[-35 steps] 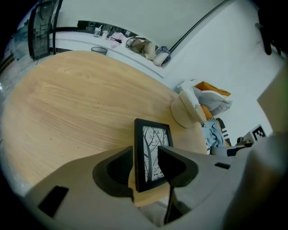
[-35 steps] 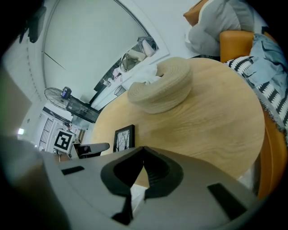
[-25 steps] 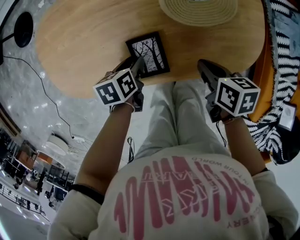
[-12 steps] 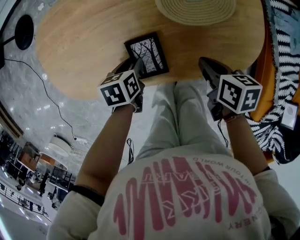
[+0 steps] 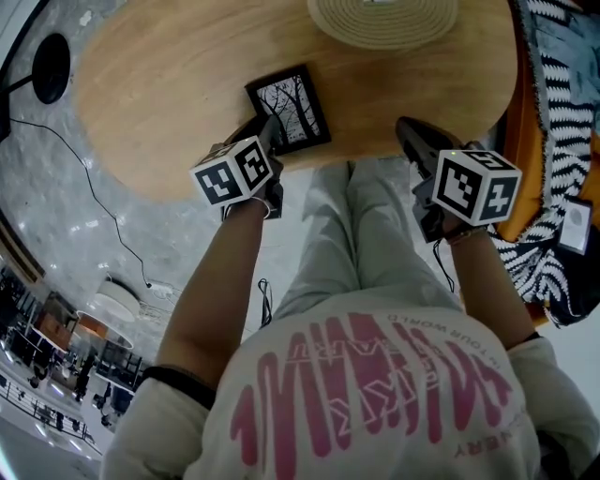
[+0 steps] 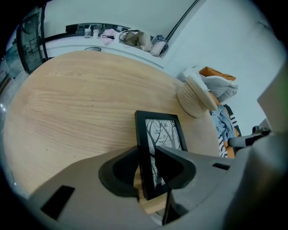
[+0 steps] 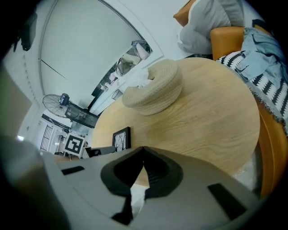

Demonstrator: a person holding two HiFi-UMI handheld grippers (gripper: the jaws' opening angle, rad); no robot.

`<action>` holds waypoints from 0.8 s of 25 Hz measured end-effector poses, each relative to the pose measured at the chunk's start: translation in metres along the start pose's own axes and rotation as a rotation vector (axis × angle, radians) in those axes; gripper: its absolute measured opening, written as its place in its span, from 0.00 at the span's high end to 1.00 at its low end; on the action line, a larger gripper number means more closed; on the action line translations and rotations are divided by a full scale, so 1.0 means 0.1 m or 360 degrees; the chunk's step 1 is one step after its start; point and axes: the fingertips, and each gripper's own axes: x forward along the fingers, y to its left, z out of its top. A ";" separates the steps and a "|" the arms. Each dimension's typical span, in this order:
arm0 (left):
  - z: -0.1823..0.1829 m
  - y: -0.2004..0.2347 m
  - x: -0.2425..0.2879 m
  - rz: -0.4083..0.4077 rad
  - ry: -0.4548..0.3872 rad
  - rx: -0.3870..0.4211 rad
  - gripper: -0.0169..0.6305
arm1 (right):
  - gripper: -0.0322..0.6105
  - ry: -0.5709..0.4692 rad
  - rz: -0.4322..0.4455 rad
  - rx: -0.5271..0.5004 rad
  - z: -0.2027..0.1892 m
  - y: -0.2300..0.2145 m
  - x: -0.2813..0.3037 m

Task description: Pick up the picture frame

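A small black picture frame point(image 5: 289, 111) with a bare-tree print lies flat near the front edge of the round wooden table point(image 5: 169, 84). My left gripper point(image 5: 272, 131) reaches down over the frame's near end. In the left gripper view the frame point(image 6: 159, 134) stands between the jaws of that gripper point(image 6: 146, 157), which are closing; I see no firm press on it. My right gripper point(image 5: 408, 136) hangs at the table's edge to the right, apart from the frame. Its jaws point(image 7: 144, 150) meet with nothing between them, and the frame point(image 7: 121, 138) shows far left.
A woven round basket point(image 5: 384, 19) sits at the table's far side. An orange chair with a black-and-white striped blanket point(image 5: 553, 112) stands close on the right. A black lamp base point(image 5: 47, 58) and a cable lie on the floor at left. My legs are under the table edge.
Both grippers keep their places by the table edge. The frame lies where it was; only the head view has shifted slightly.
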 end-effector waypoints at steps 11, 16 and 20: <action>-0.11 0.08 -0.16 -0.0050 0.0062 -0.0132 0.85 | 0.94 -0.0052 -0.0016 -0.0043 0.05 0.30 -0.18; -0.15 0.03 -0.39 -0.0073 0.0051 -0.0137 0.86 | 0.94 -0.0091 -0.0023 -0.0079 0.11 0.49 -0.33; 0.07 -0.04 -0.66 -0.0118 -0.0046 -0.0127 0.86 | 0.94 -0.0132 -0.0037 -0.0127 0.20 0.67 -0.43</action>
